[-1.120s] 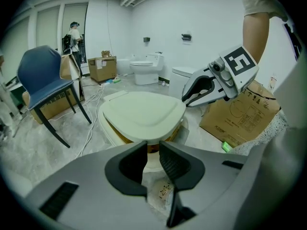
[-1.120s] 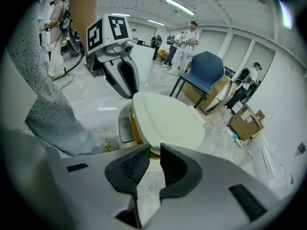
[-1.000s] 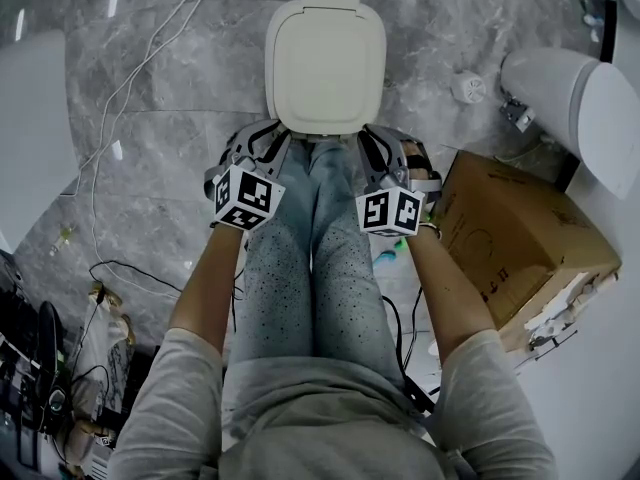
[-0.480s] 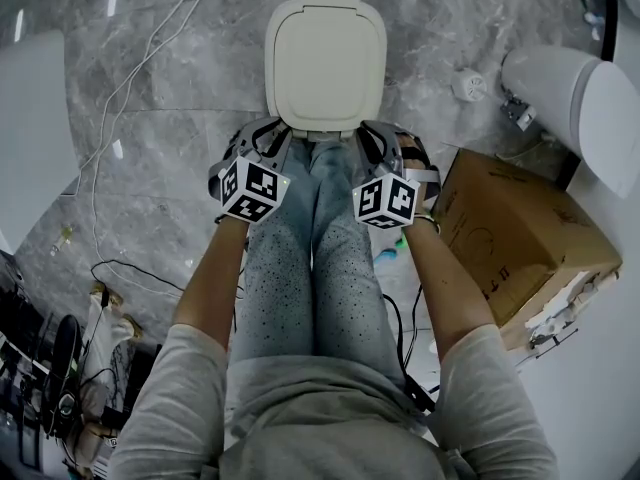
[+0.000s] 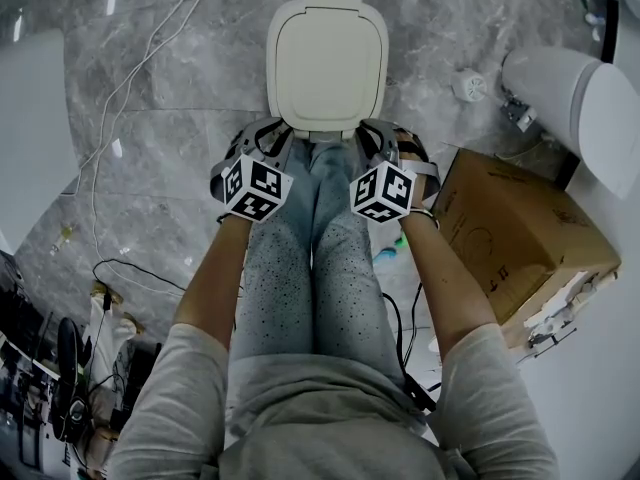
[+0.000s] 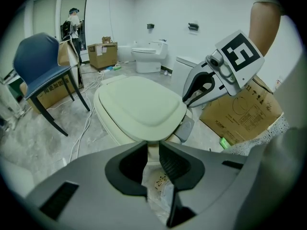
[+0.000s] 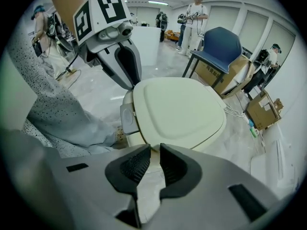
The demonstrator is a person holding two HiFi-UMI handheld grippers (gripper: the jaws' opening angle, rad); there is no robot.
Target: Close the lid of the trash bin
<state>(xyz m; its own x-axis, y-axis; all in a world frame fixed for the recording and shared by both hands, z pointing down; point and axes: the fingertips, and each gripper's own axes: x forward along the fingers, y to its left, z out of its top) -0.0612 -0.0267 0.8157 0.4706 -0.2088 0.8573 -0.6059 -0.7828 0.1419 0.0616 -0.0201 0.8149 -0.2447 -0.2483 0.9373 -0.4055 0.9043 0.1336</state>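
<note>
The left gripper (image 6: pixel 153 146) and the right gripper (image 7: pixel 155 150) each hold their jaws a narrow gap apart with nothing clamped, one at each near corner of the lid (image 5: pixel 326 58). The cream lid lies flat on the trash bin (image 6: pixel 114 132), just beyond both sets of tips. In the head view the gripper bodies cover the tips. The lid hides most of the bin, and whether either gripper touches the rim cannot be made out.
</note>
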